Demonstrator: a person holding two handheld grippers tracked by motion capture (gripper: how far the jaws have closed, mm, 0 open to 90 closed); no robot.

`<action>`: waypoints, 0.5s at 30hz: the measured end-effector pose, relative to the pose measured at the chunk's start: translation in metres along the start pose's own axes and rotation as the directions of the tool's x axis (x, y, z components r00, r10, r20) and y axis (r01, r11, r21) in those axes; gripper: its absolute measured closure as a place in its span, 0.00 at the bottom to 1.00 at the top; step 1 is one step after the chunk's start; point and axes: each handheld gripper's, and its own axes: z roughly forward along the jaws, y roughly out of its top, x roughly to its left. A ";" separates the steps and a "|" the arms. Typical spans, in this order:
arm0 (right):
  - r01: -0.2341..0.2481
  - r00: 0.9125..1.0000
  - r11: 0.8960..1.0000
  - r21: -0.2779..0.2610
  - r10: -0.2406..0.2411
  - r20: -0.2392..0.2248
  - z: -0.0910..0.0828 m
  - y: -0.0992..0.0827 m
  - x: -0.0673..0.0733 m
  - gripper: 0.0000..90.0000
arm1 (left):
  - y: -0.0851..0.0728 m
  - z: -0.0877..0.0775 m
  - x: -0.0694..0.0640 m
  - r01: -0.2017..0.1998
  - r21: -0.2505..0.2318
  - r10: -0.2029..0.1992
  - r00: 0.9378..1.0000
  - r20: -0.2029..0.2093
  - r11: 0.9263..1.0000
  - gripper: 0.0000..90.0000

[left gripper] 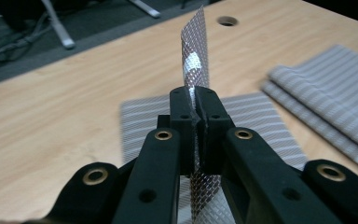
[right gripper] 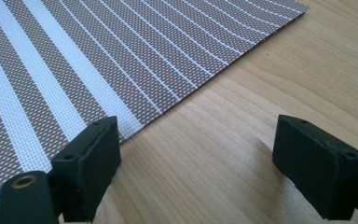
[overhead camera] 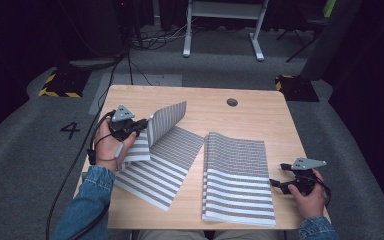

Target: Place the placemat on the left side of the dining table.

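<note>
A grey-and-white striped woven mat (overhead camera: 155, 167) lies on the left half of the wooden table (overhead camera: 260, 117). Its far part (overhead camera: 167, 119) is lifted and curls upright. My left gripper (overhead camera: 144, 127) is shut on that raised edge. In the left gripper view the jaws (left gripper: 196, 100) pinch the mesh, and the mat (left gripper: 195, 51) stands up thin between them. A stack of similar striped mats (overhead camera: 237, 177) lies on the right half. My right gripper (overhead camera: 279, 176) rests open just off the stack's right edge. In the right gripper view the gripper (right gripper: 205, 163) stands wide over bare wood, its left pad beside the stack's corner (right gripper: 98, 60).
A round cable hole (overhead camera: 232, 102) sits near the table's far edge. Beyond the table are grey carpet, white desk legs (overhead camera: 186, 47) and cables. The stack (left gripper: 335, 93) also appears at the right of the left gripper view. Bare wood shows along the far and right sides.
</note>
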 end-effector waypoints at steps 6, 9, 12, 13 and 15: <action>0.000 1.000 1.000 0.000 0.000 0.000 0.000 0.000 0.000 0.17 | 0.000 -0.004 0.030 0.031 -0.010 -0.032 0.996 -0.089 0.999 0.96; -0.001 1.000 1.000 0.000 0.001 0.000 0.000 0.000 0.000 0.17 | -0.004 -0.011 0.044 0.063 -0.031 -0.066 0.991 -0.115 0.998 0.96; -0.002 1.000 1.000 -0.002 0.002 0.001 0.000 0.000 0.000 0.17 | -0.008 -0.021 0.055 0.085 -0.064 -0.094 0.984 -0.152 0.994 0.96; -0.003 1.000 1.000 -0.003 0.003 0.001 0.000 0.000 0.000 0.17 | -0.010 -0.024 0.059 0.097 -0.073 -0.108 0.980 -0.165 0.993 0.96; -0.003 1.000 1.000 -0.003 0.003 0.002 0.000 0.000 0.000 0.17 | -0.012 -0.028 0.062 0.106 -0.080 -0.119 0.976 -0.181 0.991 0.96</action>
